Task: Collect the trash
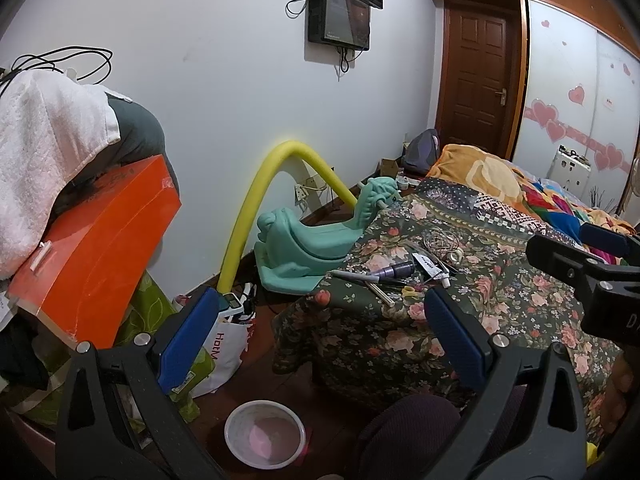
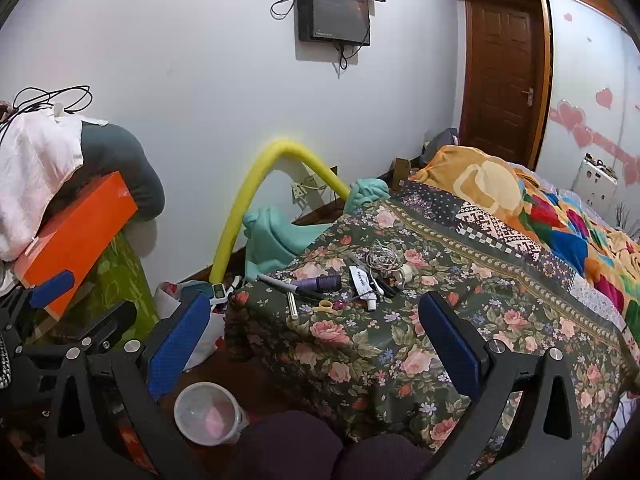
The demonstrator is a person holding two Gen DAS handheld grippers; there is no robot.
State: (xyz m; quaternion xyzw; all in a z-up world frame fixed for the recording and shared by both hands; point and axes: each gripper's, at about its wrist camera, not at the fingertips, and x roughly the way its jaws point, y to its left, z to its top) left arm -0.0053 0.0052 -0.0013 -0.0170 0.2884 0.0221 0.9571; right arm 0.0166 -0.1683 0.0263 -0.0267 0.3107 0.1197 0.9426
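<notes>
The bed's floral cloth cover looks matt and woven, the bucket is smooth translucent plastic, the orange box glossy, the towel rough terry, and the door polished wood.

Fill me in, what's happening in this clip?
A person holds two grippers, both open and empty. The left gripper and right gripper hover short of a small pile on the floral bedspread: a white tube, purple bottle, marker, yellow scissors and tangled wire. A white bin waits on the floor. Nothing collected yet.
</notes>
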